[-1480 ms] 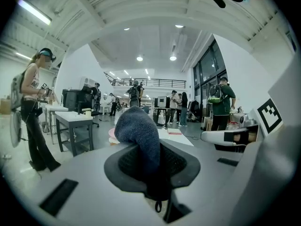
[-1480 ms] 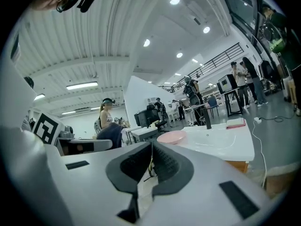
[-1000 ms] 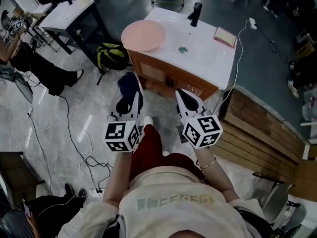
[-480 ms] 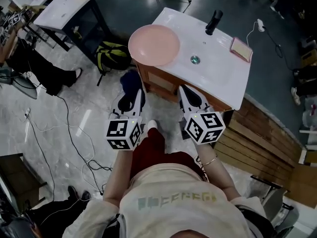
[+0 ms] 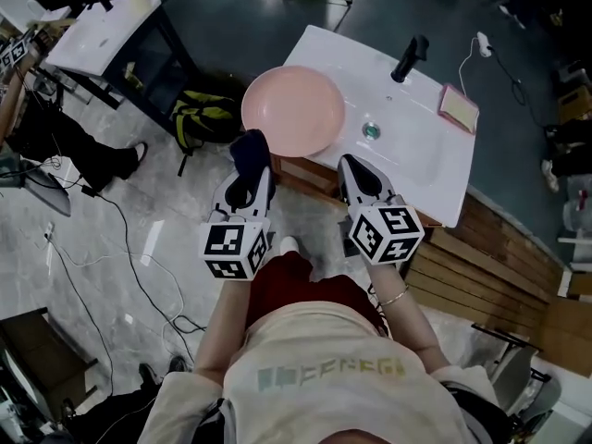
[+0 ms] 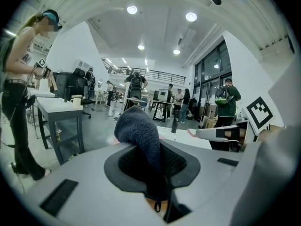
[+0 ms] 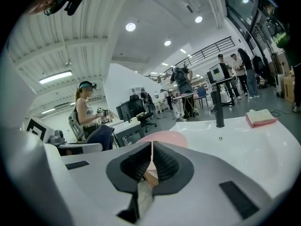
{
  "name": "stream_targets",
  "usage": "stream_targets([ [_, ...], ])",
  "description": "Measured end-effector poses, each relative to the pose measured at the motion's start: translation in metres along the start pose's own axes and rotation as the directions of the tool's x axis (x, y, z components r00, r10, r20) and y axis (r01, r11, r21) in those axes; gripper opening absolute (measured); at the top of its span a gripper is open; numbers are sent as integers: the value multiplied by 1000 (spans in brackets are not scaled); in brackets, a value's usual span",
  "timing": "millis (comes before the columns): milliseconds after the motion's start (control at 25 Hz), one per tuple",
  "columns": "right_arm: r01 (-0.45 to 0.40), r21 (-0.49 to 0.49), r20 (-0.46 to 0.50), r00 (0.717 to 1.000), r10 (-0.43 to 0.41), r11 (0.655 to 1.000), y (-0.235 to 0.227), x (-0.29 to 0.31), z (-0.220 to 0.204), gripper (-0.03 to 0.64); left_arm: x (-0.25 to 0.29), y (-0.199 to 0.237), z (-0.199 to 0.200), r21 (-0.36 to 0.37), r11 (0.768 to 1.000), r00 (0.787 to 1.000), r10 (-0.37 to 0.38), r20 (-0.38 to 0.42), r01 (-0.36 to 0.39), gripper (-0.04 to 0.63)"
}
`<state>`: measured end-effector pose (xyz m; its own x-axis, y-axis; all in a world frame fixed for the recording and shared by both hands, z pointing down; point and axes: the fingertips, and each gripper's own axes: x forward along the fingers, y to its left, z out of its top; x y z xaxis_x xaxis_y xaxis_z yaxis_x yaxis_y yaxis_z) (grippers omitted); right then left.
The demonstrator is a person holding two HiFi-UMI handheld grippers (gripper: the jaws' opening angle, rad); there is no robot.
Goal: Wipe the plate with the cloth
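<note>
A pink plate lies on the left end of a white sink counter and overhangs its edge; its rim also shows pink beyond the right jaws. My left gripper is shut on a dark blue cloth, which sticks up from its jaws just short of the plate's near rim. My right gripper is shut with nothing in it, at the counter's front edge right of the plate.
On the counter are a black faucet, a drain and a pink sponge. A yellow-green backpack lies on the floor at the left, near a white table. Cables run across the floor; wooden slats lie at right.
The person has stepped closer to the counter: plate and sink sit nearer in the head view. Both grippers now reach the counter's front edge, the cloth close to the plate.
</note>
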<state>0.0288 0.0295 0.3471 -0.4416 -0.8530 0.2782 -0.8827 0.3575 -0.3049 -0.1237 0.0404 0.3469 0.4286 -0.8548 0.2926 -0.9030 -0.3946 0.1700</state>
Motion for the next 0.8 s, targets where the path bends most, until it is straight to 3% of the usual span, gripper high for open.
stream_targets([
  [800, 180, -39, -122, 975, -183, 983, -58, 58, 5, 40, 73, 33, 33, 21, 998, 998, -63, 8, 63, 80],
])
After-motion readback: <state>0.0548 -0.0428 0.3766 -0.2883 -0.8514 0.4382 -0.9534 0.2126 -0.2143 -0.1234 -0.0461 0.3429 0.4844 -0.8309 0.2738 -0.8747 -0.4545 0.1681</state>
